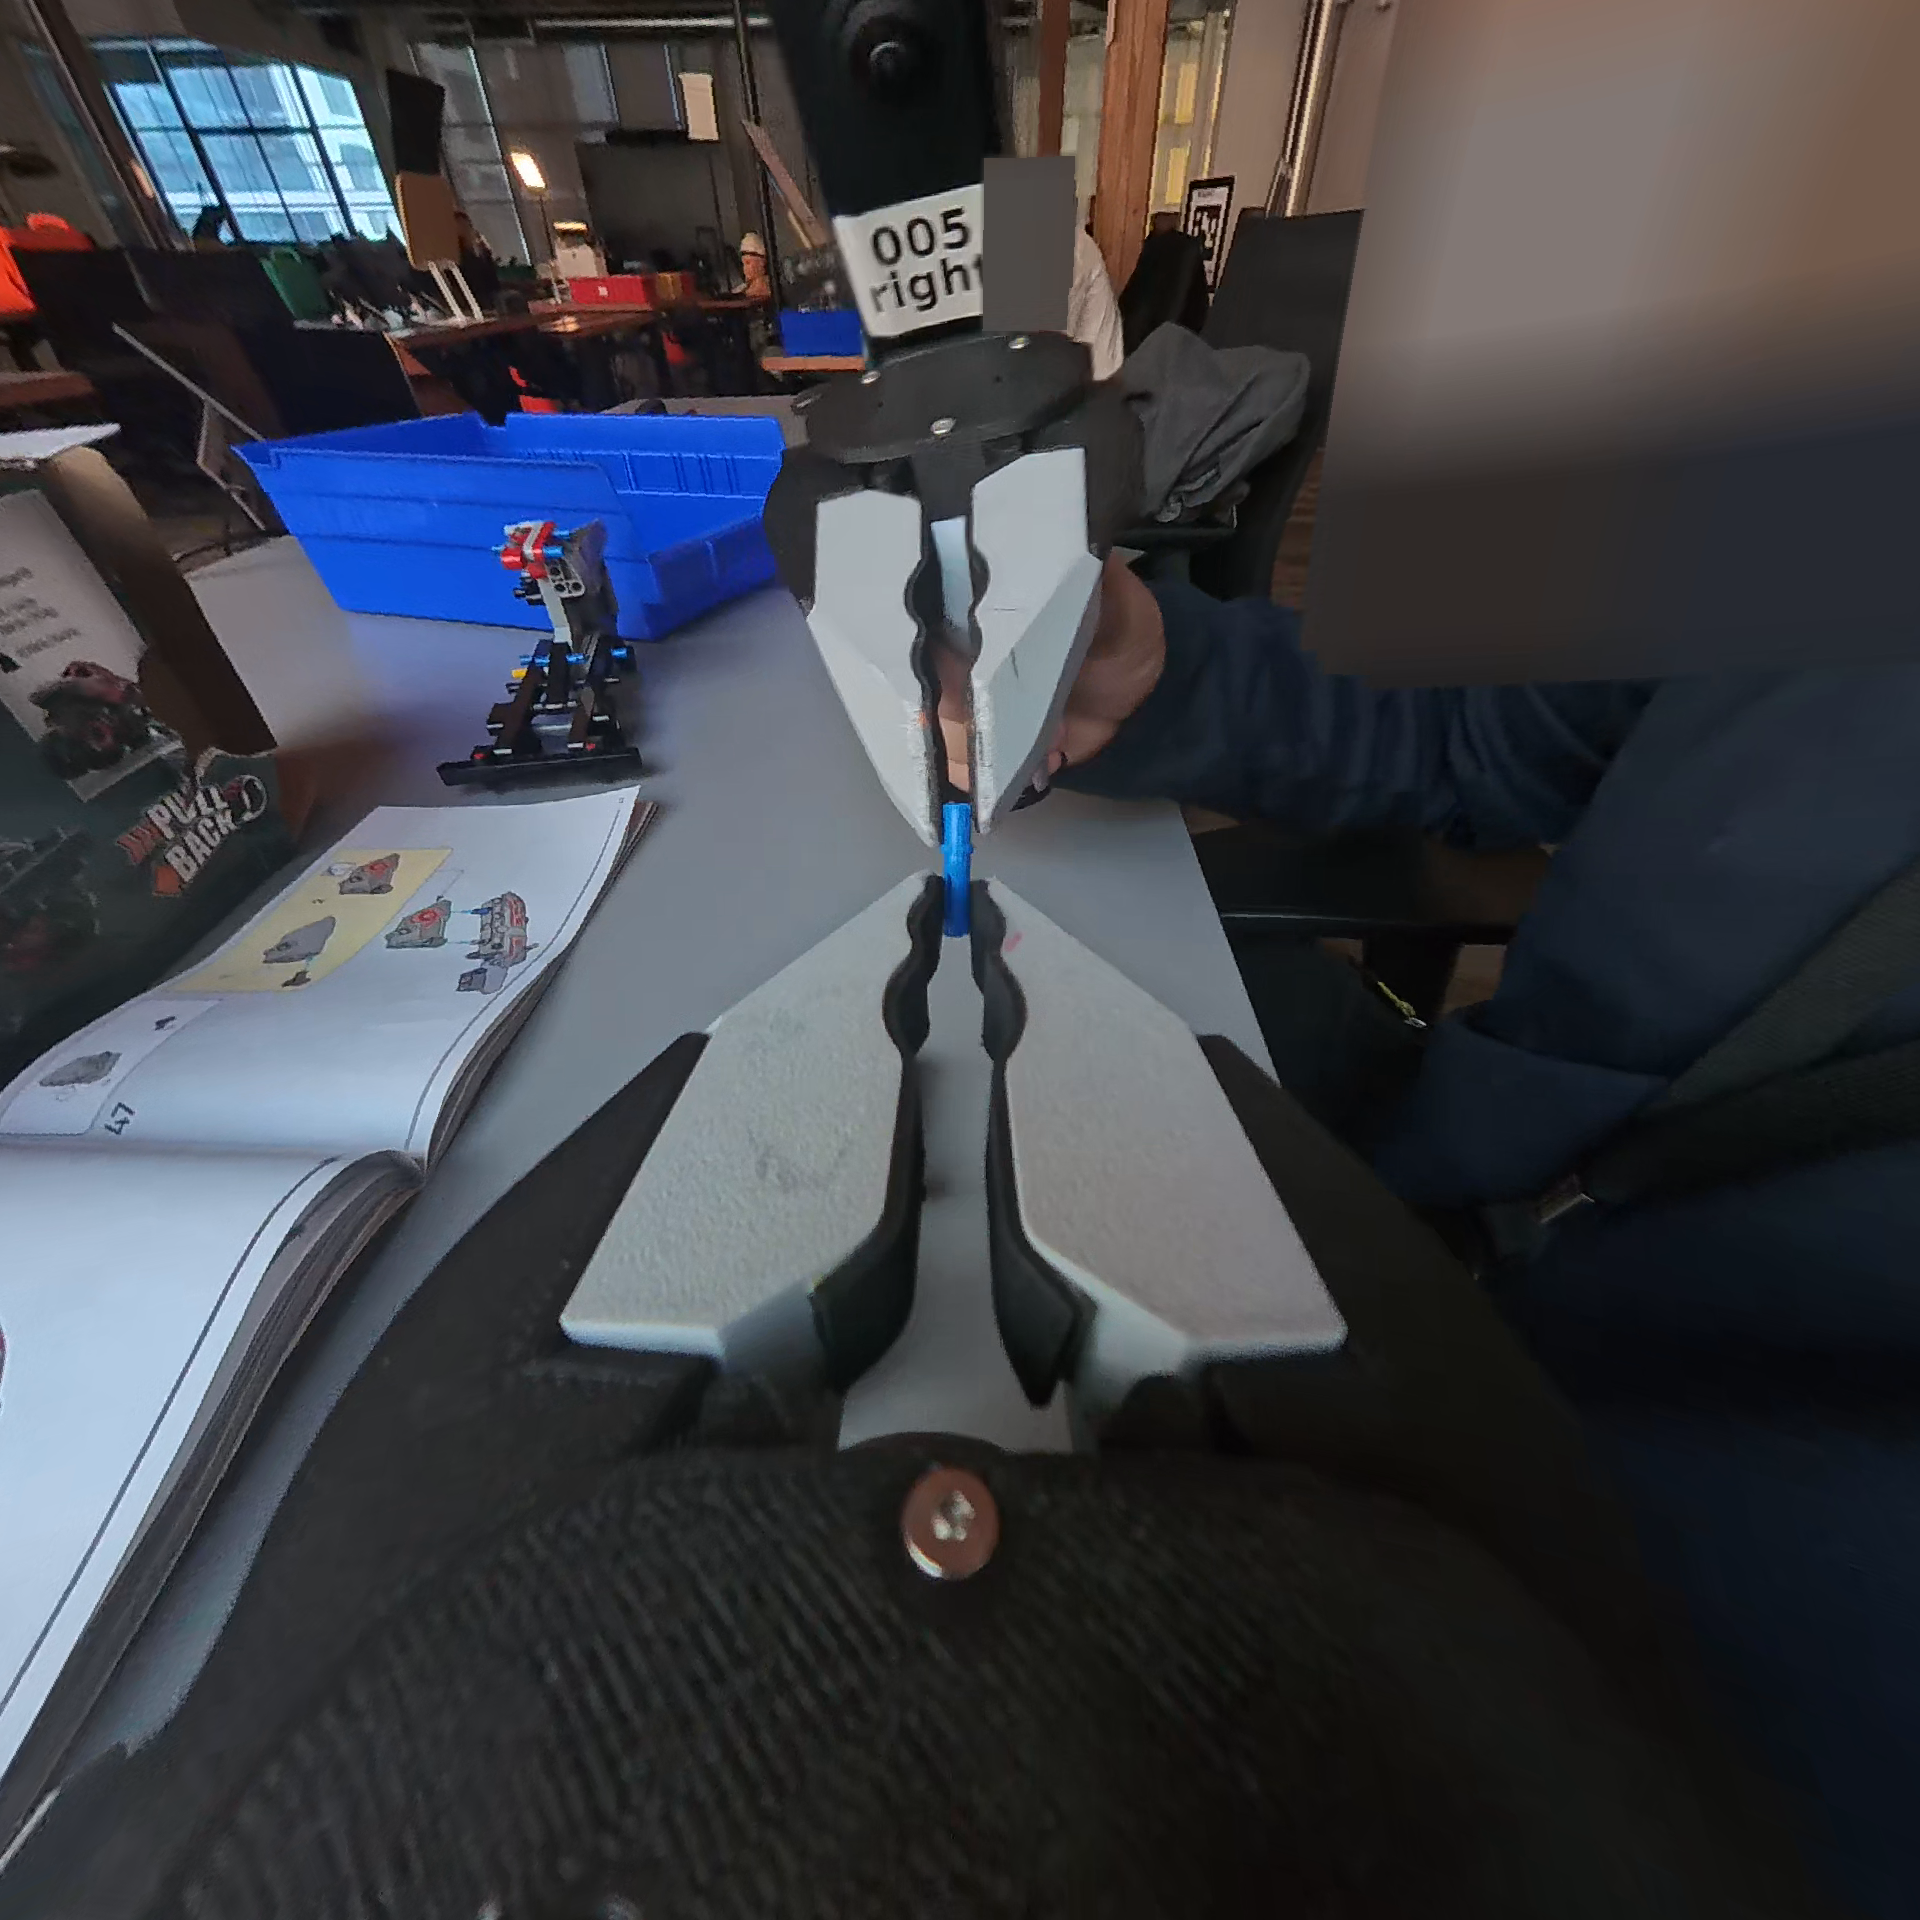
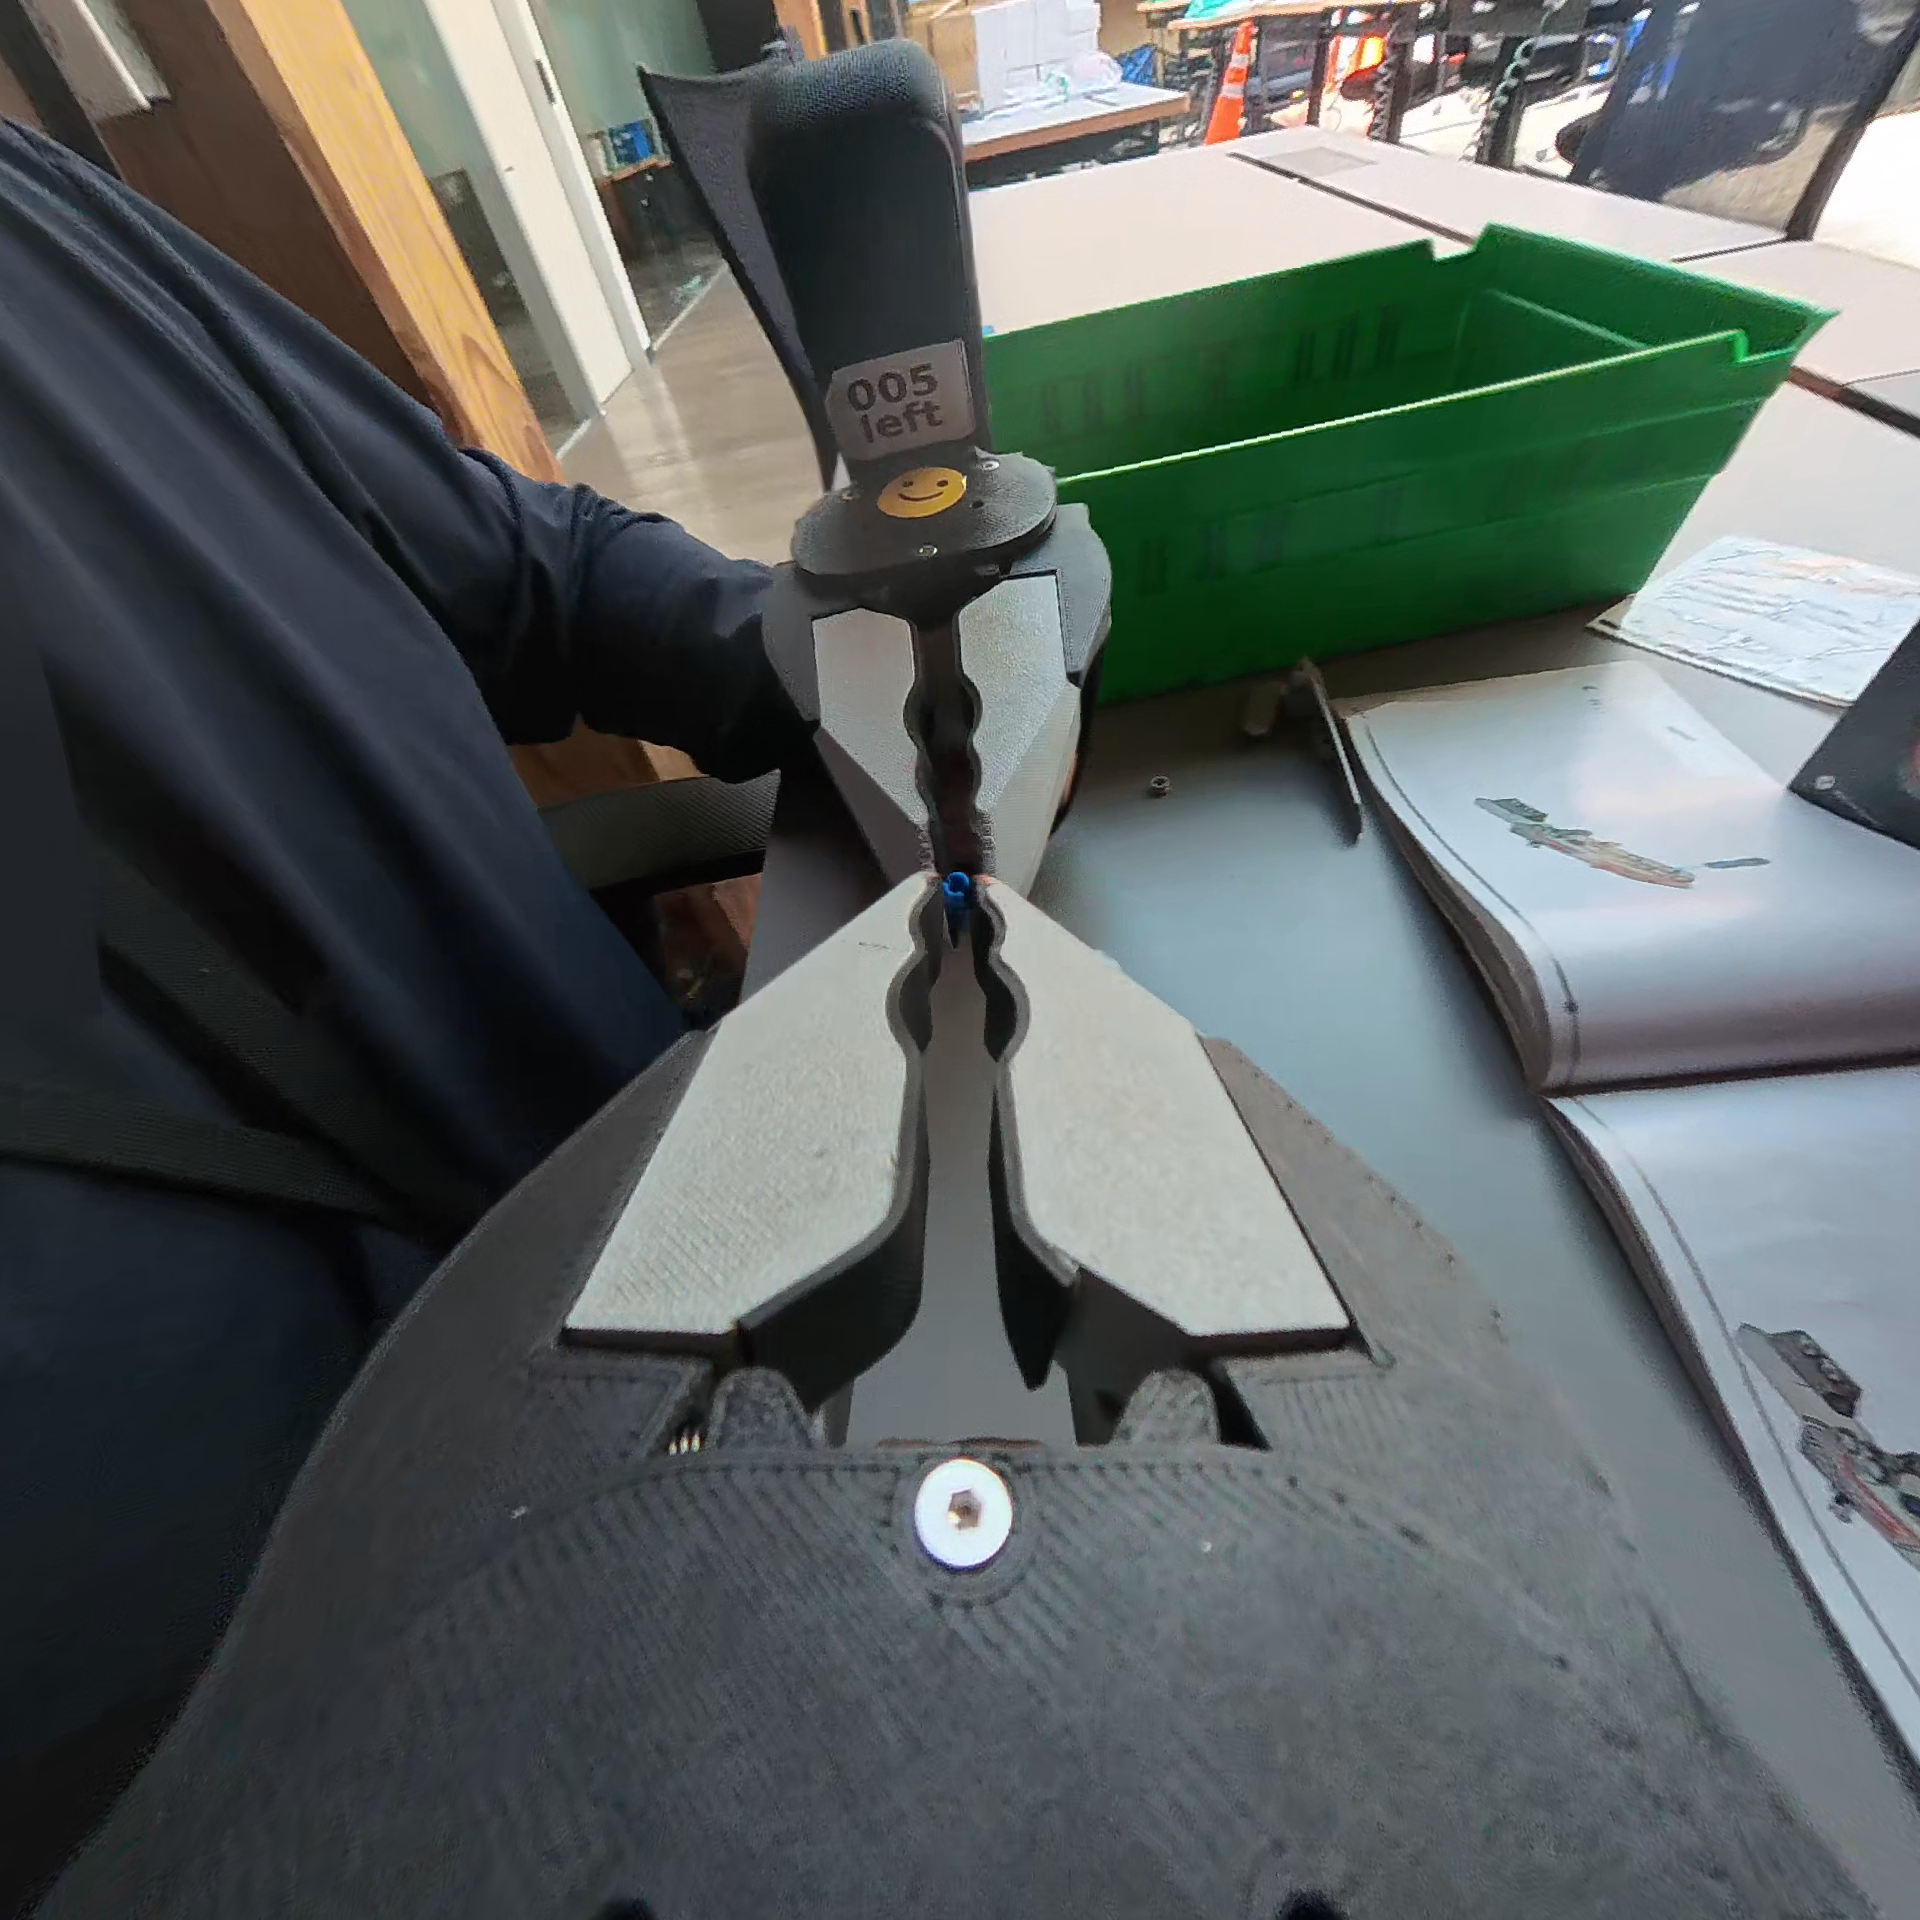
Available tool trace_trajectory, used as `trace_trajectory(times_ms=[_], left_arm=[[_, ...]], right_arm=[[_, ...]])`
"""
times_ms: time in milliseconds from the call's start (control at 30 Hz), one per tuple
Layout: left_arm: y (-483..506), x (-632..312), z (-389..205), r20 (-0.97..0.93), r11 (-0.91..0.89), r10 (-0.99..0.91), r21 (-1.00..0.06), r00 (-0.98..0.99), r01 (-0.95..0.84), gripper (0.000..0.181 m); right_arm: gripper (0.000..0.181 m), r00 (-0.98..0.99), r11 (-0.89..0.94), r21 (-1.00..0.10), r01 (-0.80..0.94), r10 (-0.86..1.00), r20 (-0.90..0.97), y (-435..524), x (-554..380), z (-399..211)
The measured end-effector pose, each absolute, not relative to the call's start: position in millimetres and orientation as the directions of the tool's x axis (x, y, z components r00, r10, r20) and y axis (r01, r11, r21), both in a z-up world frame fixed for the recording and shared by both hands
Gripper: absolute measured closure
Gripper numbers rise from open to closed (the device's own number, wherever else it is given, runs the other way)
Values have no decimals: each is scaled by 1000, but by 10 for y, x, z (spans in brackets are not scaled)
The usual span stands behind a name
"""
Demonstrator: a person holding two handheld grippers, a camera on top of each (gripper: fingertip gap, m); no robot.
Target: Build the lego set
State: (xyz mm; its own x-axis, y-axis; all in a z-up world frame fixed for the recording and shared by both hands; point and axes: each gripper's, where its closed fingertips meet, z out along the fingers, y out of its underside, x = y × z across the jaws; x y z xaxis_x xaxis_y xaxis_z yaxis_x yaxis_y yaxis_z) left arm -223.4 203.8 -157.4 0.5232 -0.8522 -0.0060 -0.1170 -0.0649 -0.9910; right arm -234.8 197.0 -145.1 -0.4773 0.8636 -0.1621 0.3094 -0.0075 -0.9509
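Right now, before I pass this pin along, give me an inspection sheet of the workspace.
Surface: grey table, mostly bare between the items.
Job's things: blue pin held in the air between both grippers; part-built model standing by the blue bin; open instruction booklet.
Clutter: green bin, set box, one small dark loose part.
Grippers: left gripper and right gripper meet tip to tip, each shut on an end of the pin.
Cables: nothing seen.
Surroundings: workshop with other tables, an orange cone, windows.
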Motion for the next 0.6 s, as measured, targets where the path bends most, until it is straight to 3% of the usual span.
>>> trace_trajectory(times_ms=[200, 367, 600], left_arm=[[2098, -2242, -1619, 23, -109, -834, -986, 551, -124, 180], [2102, -2251, -1613, 31, -116, -831, -986, 556, -117, 180], [2114, -2259, -1608, 31, -119, -823, -986, 567, -119, 180]], right_arm=[[180, -408, 79, -958, 277, 912, -43, 2021, -2403, -1489], [174, -415, 83, -957, 278, 909, -42, 1998, -2403, -1522], [179, -403, 97, -957, 273, 915, -22, 2027, -2429, -1514]])
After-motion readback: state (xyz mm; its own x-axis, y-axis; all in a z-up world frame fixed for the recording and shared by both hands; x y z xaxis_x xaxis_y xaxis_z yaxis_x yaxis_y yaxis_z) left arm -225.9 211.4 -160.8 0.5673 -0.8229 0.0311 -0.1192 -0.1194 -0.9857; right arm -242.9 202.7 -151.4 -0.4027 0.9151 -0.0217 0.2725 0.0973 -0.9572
